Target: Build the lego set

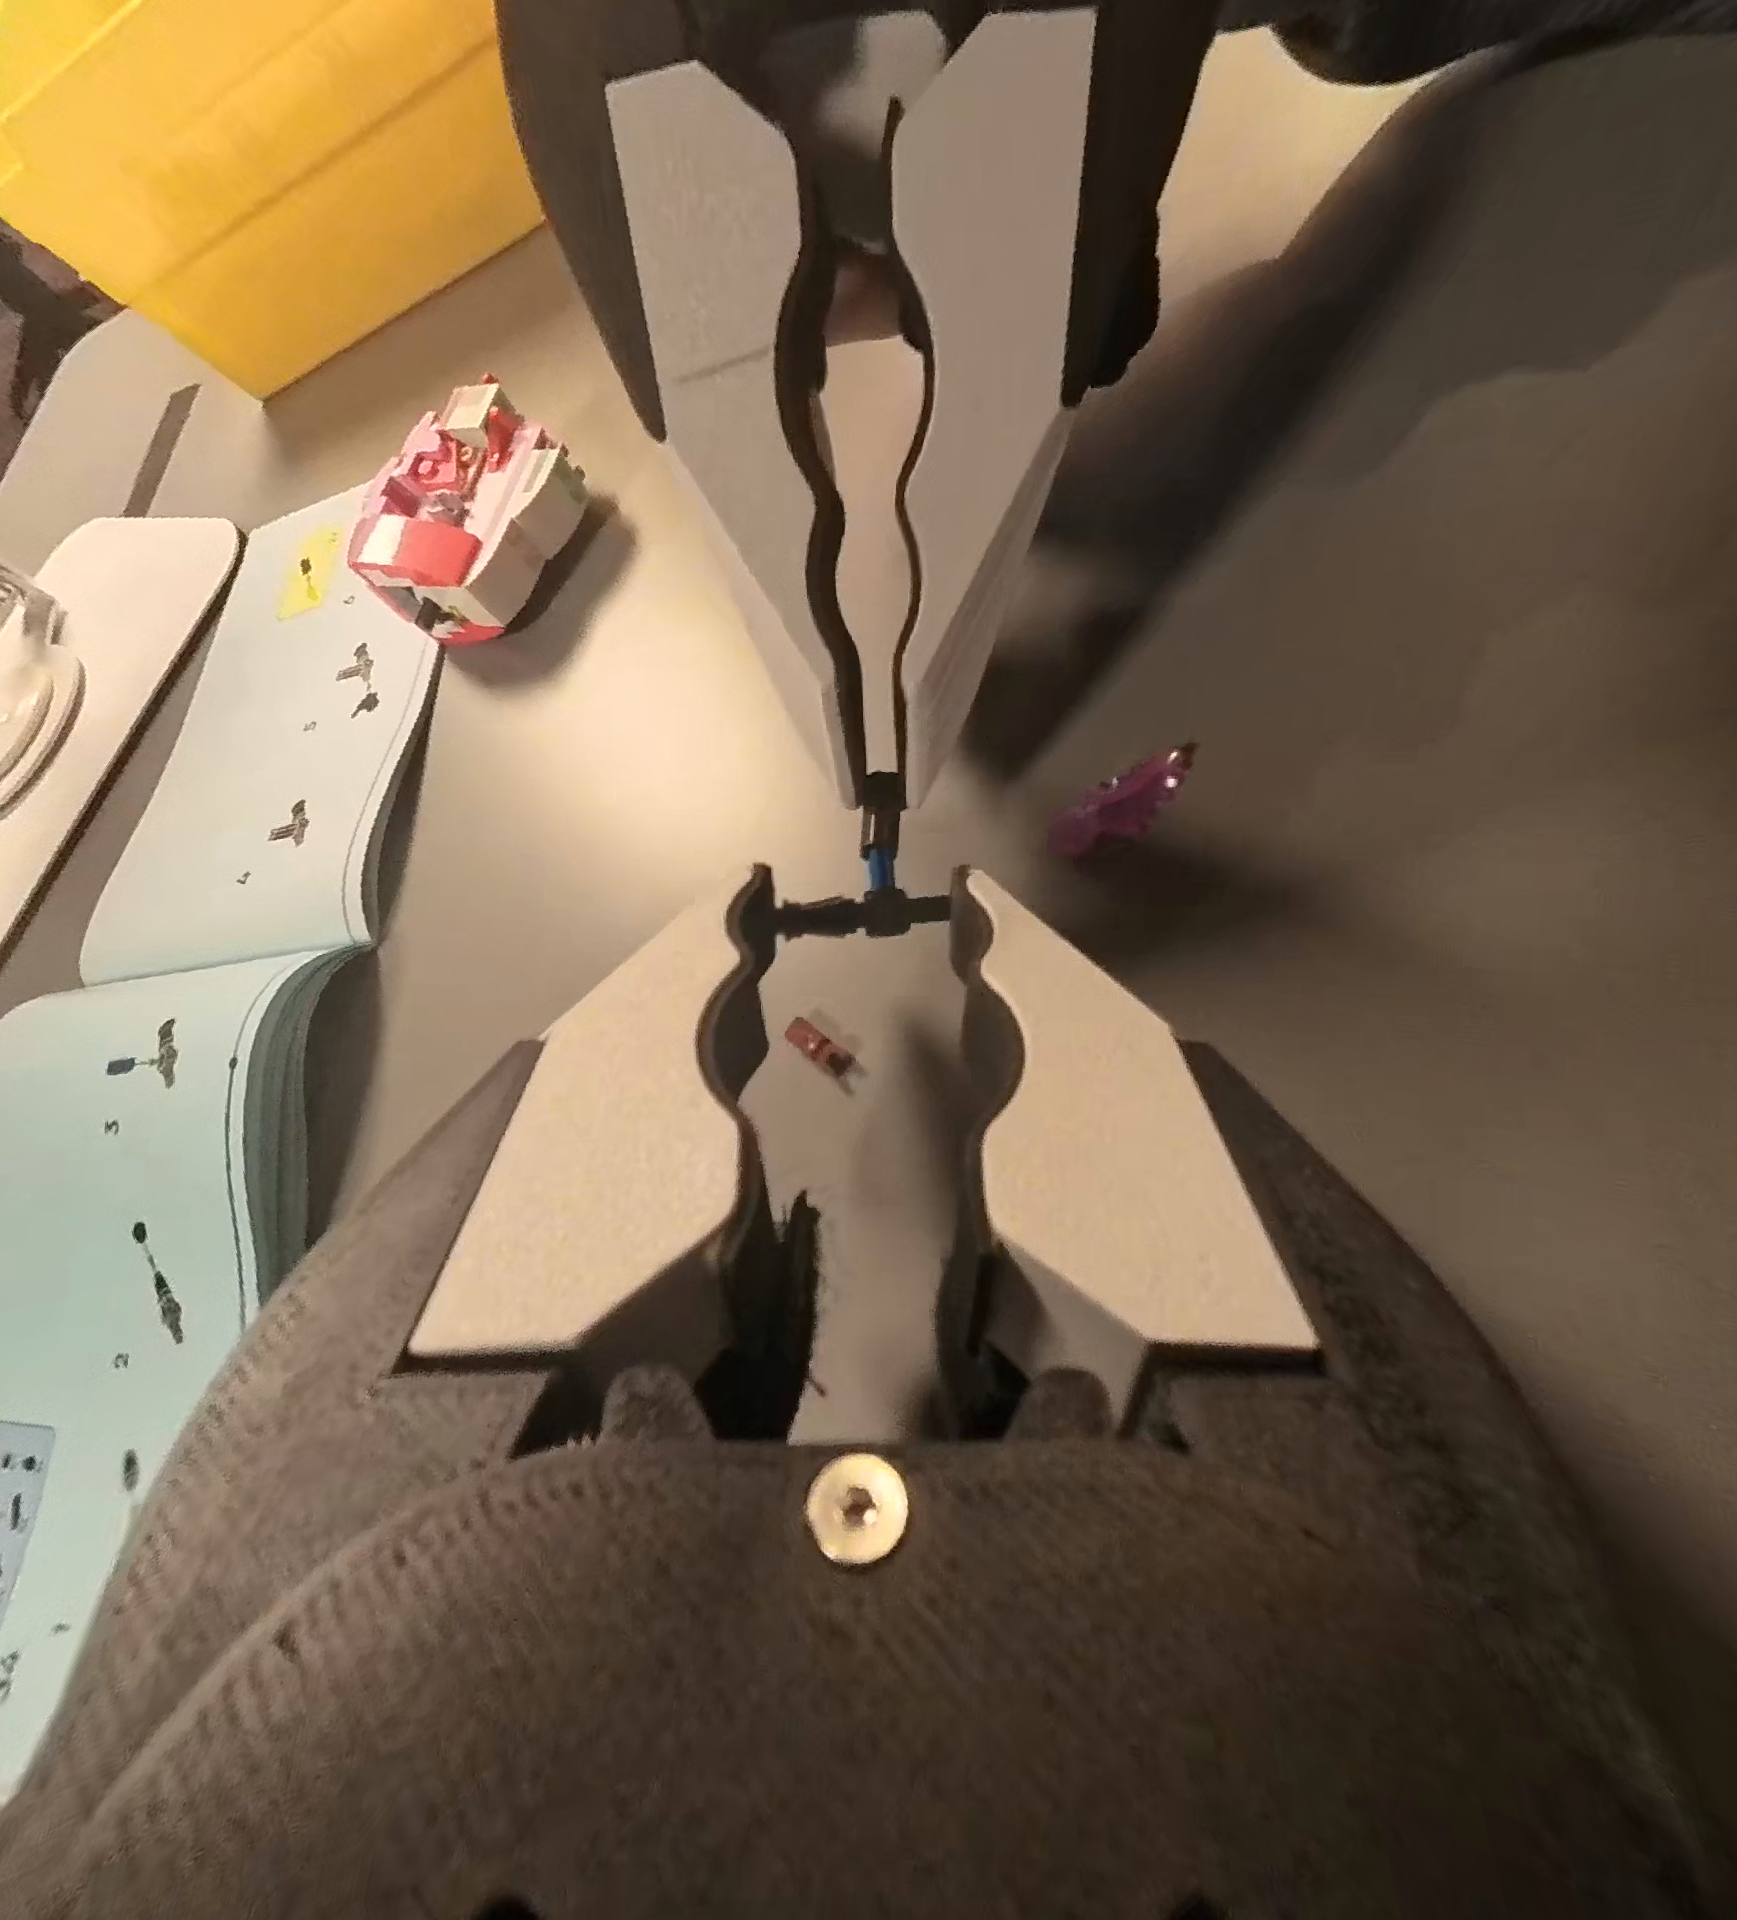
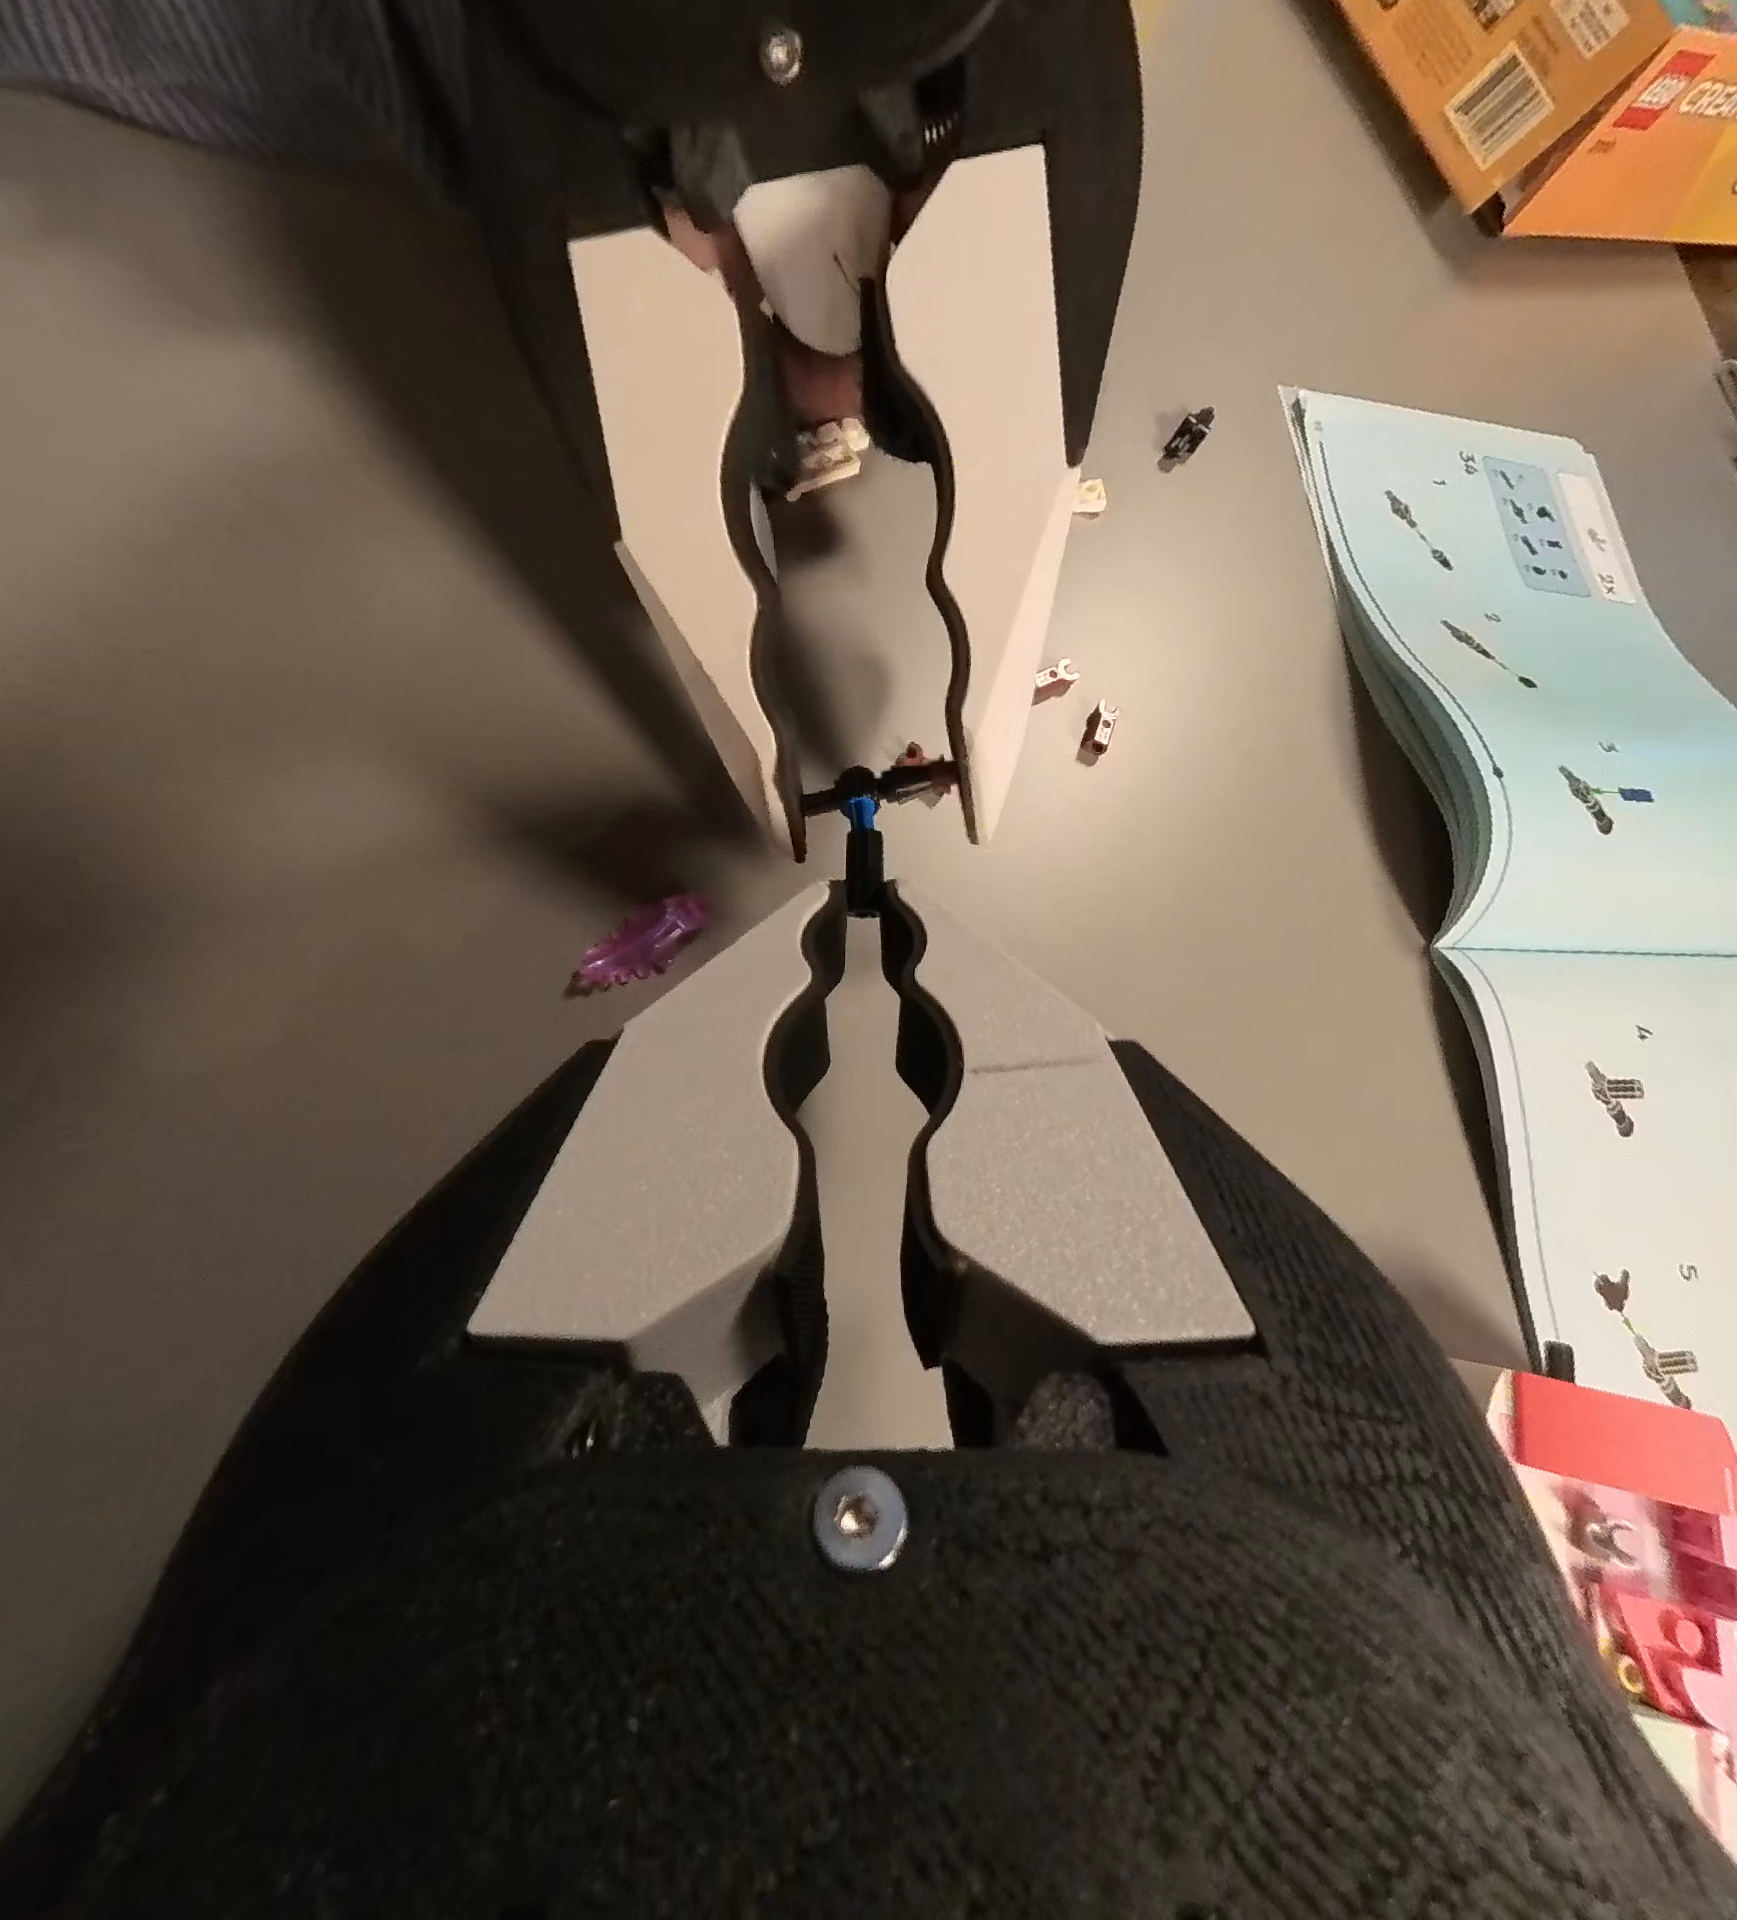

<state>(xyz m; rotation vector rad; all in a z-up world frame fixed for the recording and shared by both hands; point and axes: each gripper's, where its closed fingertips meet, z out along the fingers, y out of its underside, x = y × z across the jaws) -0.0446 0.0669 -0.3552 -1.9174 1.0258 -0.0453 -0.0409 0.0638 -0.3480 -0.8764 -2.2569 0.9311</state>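
Note:
A small T-shaped assembly hangs between both grippers above the grey table [image 1: 583,831]. My left gripper [image 1: 864,904] is shut on its black crossbar [image 1: 843,920], one fingertip pressing on each end. My right gripper [image 2: 859,899] is shut on the black stem [image 2: 862,868], which meets the crossbar [image 2: 869,792] through a blue pin [image 2: 860,812]. The blue pin [image 1: 882,871] and the right gripper [image 1: 882,790] also show in the left wrist view, coming from the top. The left gripper [image 2: 883,810] faces me in the right wrist view.
A purple translucent piece [image 1: 1118,805] [image 2: 640,940] lies beside the grippers, and a small red-brown piece [image 1: 822,1044] below them. There are also an open instruction booklet [image 1: 220,831] [image 2: 1570,727], a pink, red and white brick model [image 1: 459,520] [image 2: 1653,1558], a yellow bin [image 1: 220,156], cardboard boxes [image 2: 1622,104] and small loose pieces [image 2: 1103,724]. The tips of both grippers are at nearly the same place.

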